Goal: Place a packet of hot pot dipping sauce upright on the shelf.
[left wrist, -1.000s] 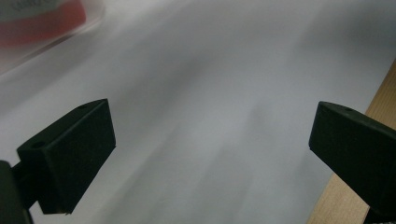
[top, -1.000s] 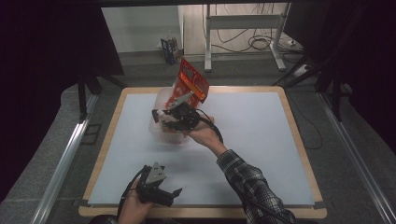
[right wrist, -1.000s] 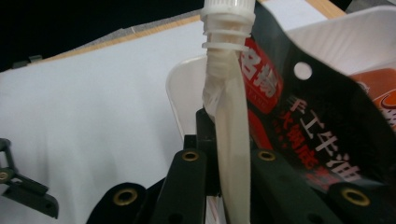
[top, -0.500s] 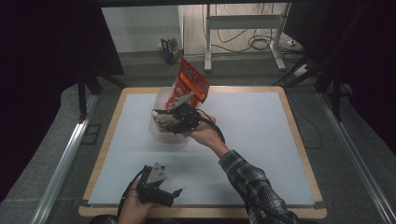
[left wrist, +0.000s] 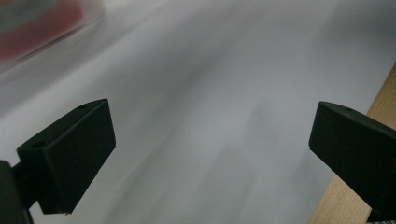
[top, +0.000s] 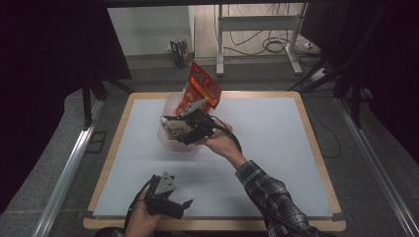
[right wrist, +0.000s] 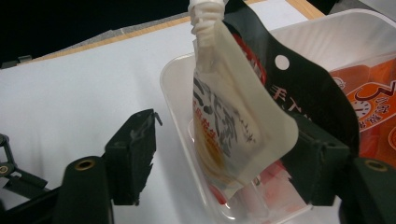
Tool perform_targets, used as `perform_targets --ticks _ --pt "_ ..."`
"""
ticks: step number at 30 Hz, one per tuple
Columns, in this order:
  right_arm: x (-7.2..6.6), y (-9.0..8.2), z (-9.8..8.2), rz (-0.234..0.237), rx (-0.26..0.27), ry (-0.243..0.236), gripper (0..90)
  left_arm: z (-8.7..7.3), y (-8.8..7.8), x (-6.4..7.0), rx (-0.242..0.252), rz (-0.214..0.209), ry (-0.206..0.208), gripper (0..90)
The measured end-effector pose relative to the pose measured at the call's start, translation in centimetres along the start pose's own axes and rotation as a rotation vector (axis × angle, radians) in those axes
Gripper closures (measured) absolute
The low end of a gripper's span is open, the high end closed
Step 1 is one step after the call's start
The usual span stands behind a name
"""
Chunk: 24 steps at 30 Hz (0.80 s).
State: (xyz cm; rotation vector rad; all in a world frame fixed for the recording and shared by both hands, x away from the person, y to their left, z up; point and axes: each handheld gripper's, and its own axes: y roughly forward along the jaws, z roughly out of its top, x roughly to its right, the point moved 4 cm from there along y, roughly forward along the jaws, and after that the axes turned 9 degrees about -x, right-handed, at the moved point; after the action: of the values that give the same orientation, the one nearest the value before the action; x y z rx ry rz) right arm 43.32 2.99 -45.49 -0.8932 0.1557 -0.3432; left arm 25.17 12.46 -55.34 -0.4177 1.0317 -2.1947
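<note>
High view looks forward and down over the clear tub (top: 170, 140), right gripper view close above that tub (right wrist: 187, 140), left gripper view low beside it, probably its blurred corner (left wrist: 42, 28) upper left

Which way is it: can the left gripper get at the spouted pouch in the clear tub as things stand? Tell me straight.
Probably not straight away. The left gripper sits open at the near table edge, and the right gripper hangs at the tub, jaws just opened around the spouted pouch, crowding the near side. The mat between is free.
</note>
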Motion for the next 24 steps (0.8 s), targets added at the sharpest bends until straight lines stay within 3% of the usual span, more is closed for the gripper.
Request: perform_targets --ticks 16,24 --pt "-0.1 -0.9 -1.9 0.008 0.022 0.01 11.9 0.0 0.1 0.0 0.0 -0.005 0.0 0.3" --pt "-0.2 -1.5 -3.1 0.038 0.054 0.084 7.7 0.0 0.2 0.1 -0.002 -0.009 0.002 0.3"
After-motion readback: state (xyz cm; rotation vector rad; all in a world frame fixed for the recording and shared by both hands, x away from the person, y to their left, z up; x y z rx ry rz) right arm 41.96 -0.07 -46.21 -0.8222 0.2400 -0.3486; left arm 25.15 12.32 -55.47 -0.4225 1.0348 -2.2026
